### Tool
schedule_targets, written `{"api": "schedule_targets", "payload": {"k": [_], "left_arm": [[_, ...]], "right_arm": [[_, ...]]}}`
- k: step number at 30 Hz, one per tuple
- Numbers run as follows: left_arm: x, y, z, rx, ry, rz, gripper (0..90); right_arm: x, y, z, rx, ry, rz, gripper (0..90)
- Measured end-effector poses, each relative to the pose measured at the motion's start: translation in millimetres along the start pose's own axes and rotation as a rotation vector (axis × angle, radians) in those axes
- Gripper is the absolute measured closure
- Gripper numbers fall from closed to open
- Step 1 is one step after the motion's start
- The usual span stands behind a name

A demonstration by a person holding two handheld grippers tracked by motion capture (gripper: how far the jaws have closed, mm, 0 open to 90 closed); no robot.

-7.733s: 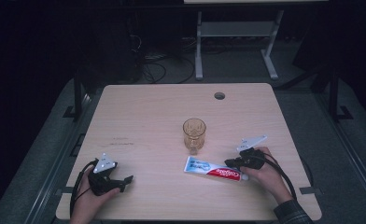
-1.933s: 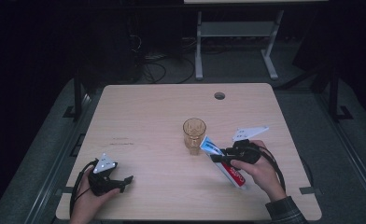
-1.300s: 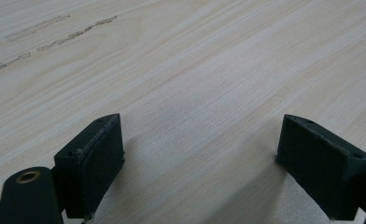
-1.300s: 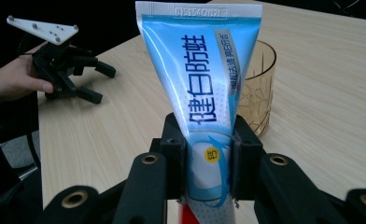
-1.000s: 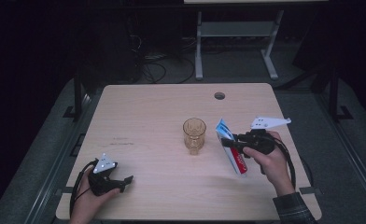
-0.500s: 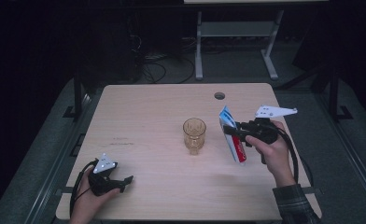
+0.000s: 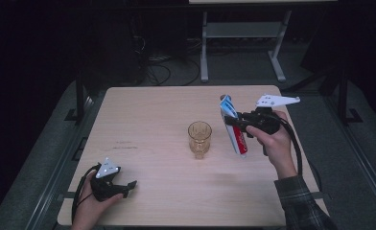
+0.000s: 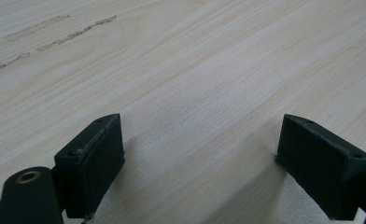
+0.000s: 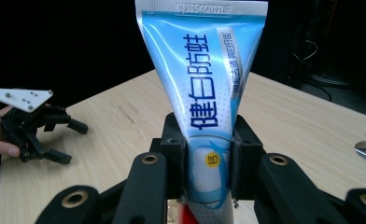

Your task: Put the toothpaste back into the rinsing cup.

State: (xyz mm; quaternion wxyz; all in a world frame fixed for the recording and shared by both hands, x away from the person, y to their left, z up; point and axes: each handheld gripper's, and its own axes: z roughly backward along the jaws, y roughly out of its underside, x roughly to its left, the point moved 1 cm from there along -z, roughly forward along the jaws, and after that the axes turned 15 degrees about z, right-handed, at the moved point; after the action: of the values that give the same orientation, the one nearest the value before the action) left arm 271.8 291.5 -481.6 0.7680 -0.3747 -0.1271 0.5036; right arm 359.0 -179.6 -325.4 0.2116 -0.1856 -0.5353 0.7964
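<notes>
Where dark, pale wooden table (image 7: 152, 124)

Black two-jaw tongs (image 7: 230, 120) with brass rivets, a grey triangular plate, a black cable; plaid sleeve (image 7: 299, 203) at right.

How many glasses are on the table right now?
1. The glass stands upright near the middle of the table, just left of the toothpaste tube held in the right gripper.

pale wood table (image 7: 143, 110); glass (image 7: 199, 139) upright mid-table; left gripper (image 7: 128, 184) resting near front-left corner.
</notes>
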Motion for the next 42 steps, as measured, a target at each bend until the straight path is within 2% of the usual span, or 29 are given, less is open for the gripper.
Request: {"api": "schedule_targets", "payload": {"k": [8,21,42], "left_arm": [[0.0,0.1,0.1,0.000,0.001,-0.001,13.7],[-0.1,0.3,0.3,0.000,0.002,-0.002,13.6],[-0.1,0.6,0.4,-0.001,0.005,-0.001,13.6]], "right_arm": [[-4.6,-15.0,-9.5,-0.013,0.004,0.012,71.4],[-7.1,-33.3,-32.0,-0.005,-0.004,0.039,71.0],[-13.2,-61.1,-69.9,-0.020,-0.005,0.043,70.9]]}}
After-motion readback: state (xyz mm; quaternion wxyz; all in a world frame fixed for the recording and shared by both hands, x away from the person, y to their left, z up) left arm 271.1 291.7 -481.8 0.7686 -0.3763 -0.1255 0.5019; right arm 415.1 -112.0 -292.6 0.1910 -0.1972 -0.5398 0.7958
